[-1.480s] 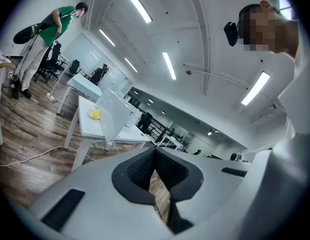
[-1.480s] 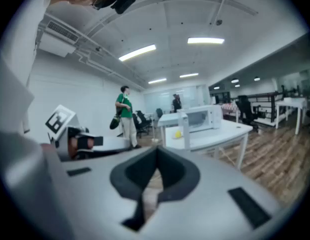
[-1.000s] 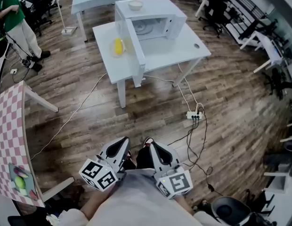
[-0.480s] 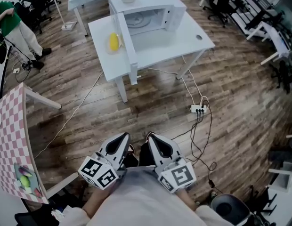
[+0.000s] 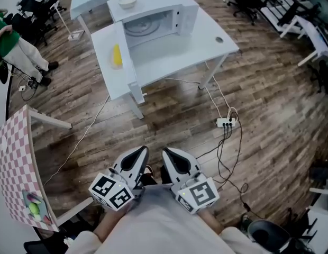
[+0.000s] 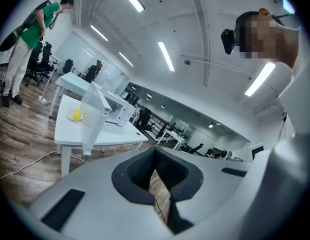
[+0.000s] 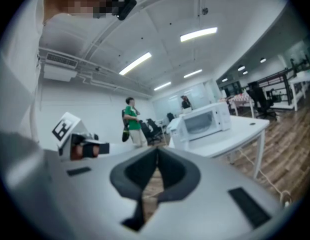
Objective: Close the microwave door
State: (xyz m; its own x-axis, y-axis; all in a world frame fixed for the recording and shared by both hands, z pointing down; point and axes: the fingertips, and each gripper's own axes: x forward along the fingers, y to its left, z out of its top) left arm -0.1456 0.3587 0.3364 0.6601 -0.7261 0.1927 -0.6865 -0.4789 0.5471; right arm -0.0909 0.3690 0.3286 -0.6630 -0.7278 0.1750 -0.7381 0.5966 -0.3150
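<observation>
- White on the microwave [image 5: 177, 12] casing and the door [image 5: 128, 62] frame; pale, translucent door pane.
- White on the table [image 5: 206, 44] top and legs.
- Yellow on the item [image 5: 117, 55] on the table.
- Cream on the bowl [image 5: 127, 2].
- Brown plank pattern on the floor [image 5: 169, 115], with light and dark boards mixed.
- Pink-and-white check on the cloth [image 5: 13, 157].
- Light grey on the shells of the left gripper [image 5: 137, 153] and right gripper [image 5: 169, 155], black on the inner pads.
- Black square markers on white on the marker cube [image 5: 112, 190] of each gripper.
- White on the power strip [image 5: 226, 122], black on the cables [image 5: 222, 163].
- Green top and pale trousers on the person [image 5: 5, 33].
</observation>
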